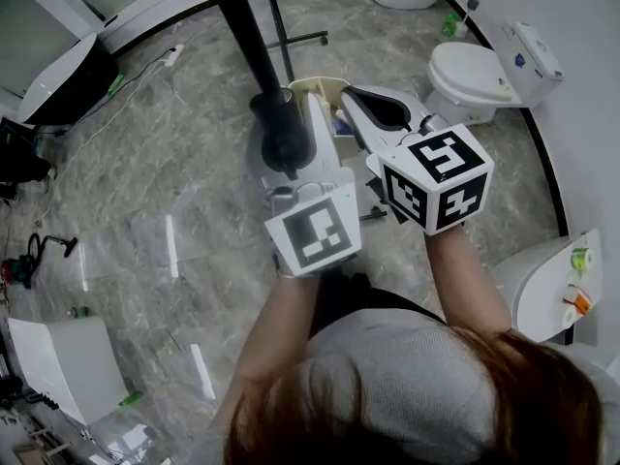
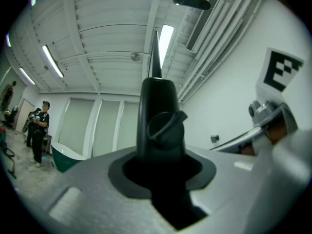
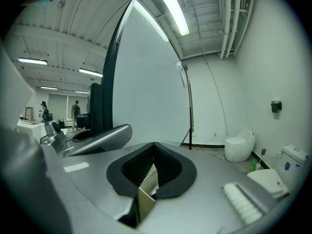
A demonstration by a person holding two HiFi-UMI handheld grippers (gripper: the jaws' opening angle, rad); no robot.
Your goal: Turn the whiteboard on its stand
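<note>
The whiteboard (image 3: pixel 146 91) stands right ahead in the right gripper view, a big white panel with a black frame along its left edge. Its black upright post (image 1: pixel 235 29) carries a clamp knob (image 2: pixel 163 126). My left gripper (image 1: pixel 289 158) is shut on that post at the knob, and the post (image 2: pixel 157 101) fills the gap between the jaws of the left gripper (image 2: pixel 161 147). My right gripper (image 1: pixel 363 105) sits just to the right of it. In its own view the right gripper (image 3: pixel 153 172) is shut on a thin pale strip (image 3: pixel 147 191); what the strip belongs to is hidden.
White toilets (image 1: pixel 475 76) and basins (image 1: pixel 542 289) line the wall on the right. A second thin stand (image 1: pixel 283 17) stands behind the post. A tub (image 1: pixel 68 80) and cables (image 1: pixel 48 250) lie to the left on the marble floor. People (image 2: pixel 40 130) stand far off.
</note>
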